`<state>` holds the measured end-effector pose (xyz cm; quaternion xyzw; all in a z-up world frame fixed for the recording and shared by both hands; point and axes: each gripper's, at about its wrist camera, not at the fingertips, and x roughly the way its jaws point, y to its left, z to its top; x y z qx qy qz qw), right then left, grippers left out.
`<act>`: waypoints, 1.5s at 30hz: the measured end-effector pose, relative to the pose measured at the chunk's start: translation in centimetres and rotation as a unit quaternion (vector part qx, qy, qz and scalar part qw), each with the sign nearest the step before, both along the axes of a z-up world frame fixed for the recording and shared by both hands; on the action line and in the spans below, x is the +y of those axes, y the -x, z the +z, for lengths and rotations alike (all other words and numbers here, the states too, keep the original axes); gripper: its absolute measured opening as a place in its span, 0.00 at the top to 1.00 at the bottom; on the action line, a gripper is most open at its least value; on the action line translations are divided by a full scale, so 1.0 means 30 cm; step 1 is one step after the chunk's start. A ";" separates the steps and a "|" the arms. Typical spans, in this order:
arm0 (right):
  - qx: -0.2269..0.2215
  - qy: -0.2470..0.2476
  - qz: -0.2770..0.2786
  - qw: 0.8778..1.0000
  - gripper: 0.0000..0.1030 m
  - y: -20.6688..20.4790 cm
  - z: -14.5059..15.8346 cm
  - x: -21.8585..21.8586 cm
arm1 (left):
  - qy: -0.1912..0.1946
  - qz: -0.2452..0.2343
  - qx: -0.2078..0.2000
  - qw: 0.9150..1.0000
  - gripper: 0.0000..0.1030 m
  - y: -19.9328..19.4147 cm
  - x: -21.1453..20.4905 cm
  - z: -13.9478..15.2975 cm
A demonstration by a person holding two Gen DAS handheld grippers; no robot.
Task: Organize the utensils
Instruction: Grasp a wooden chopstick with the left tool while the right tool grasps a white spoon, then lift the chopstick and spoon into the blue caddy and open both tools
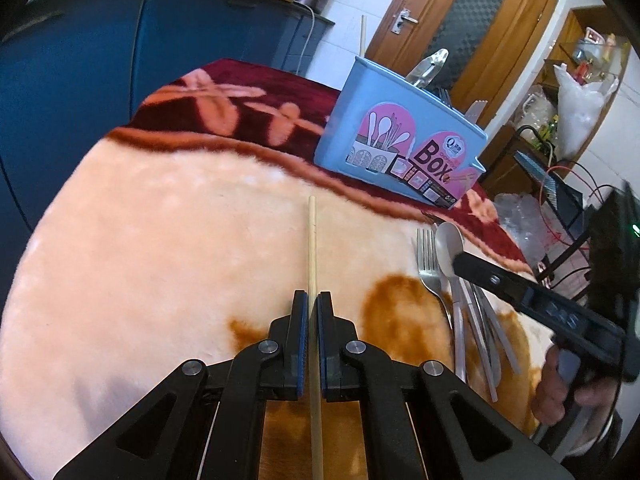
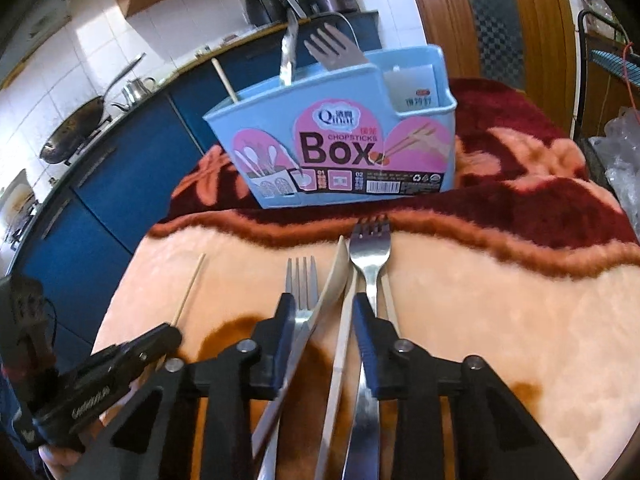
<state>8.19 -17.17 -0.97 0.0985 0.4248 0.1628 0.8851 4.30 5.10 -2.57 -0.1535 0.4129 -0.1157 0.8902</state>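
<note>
A single wooden chopstick (image 1: 312, 248) lies on the peach part of the blanket (image 1: 160, 240), and my left gripper (image 1: 313, 300) has its pads clamped on it, the stick running between them and pointing away from me. To its right lies a bundle of cutlery: two forks (image 2: 303, 280) (image 2: 370, 248), a spoon (image 1: 449, 246), what looks like another chopstick (image 2: 340, 344) and more metal handles that I cannot tell apart, all lying side by side with their heads pointing toward the box. My right gripper (image 2: 320, 312) sits over this bundle with its pads partly apart; several of the pieces pass between them, and I cannot tell whether the pads press on any of them. Beyond the cutlery, on the dark red edge of the blanket, stands the light blue chopsticks box (image 2: 336, 148), upright. It already holds a chopstick (image 2: 225, 80) at its left end, a metal piece (image 2: 289, 50) I cannot identify, and a fork (image 2: 334, 50) in the middle, heads up. The blanket covers the bench; behind it runs a blue kitchen counter (image 2: 120, 168) with a wok (image 2: 74, 128), and a wooden door (image 1: 452, 24) stands further right.
</note>
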 end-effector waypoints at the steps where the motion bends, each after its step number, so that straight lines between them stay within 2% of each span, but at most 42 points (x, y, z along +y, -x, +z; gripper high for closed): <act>1: 0.009 0.003 -0.002 1.000 0.71 -0.018 -0.005 0.005 | 0.001 -0.002 0.000 1.000 0.96 -0.001 0.001 -0.001; 5: 0.023 0.011 -0.010 1.000 0.85 -0.050 -0.007 0.002 | 0.005 -0.014 0.007 1.000 0.96 -0.015 0.003 -0.006; 12: 0.024 -0.027 -0.010 0.999 0.93 -0.037 -0.003 -0.041 | -0.018 -0.039 0.025 0.999 0.95 -0.055 -0.012 0.005; 17: -0.011 -0.053 0.006 0.999 0.94 0.013 0.035 -0.046 | -0.023 -0.055 0.040 0.997 0.95 -0.099 -0.013 0.010; 21: -0.048 -0.066 0.011 0.997 0.94 0.056 0.073 -0.057 | 0.013 -0.057 0.058 0.997 0.96 -0.135 0.014 0.004; 24: -0.071 -0.074 0.008 0.995 0.95 0.077 0.094 -0.075 | 0.031 -0.052 0.054 0.997 0.96 -0.135 0.024 0.014; 31: -0.113 -0.093 -0.008 0.989 0.94 0.108 0.129 -0.121 | 0.046 -0.057 -0.008 0.997 0.96 -0.097 -0.009 0.107; 38: -0.151 -0.106 -0.023 0.983 0.94 0.126 0.161 -0.163 | 0.019 -0.053 -0.111 0.992 0.96 -0.088 -0.066 0.262; 42: -0.168 -0.115 -0.026 0.979 0.94 0.129 0.175 -0.187 | -0.006 -0.035 -0.149 0.988 0.96 -0.128 -0.094 0.323; 45: -0.178 -0.121 -0.028 0.976 0.94 0.126 0.182 -0.204 | -0.005 -0.023 -0.171 0.985 0.96 -0.168 -0.106 0.357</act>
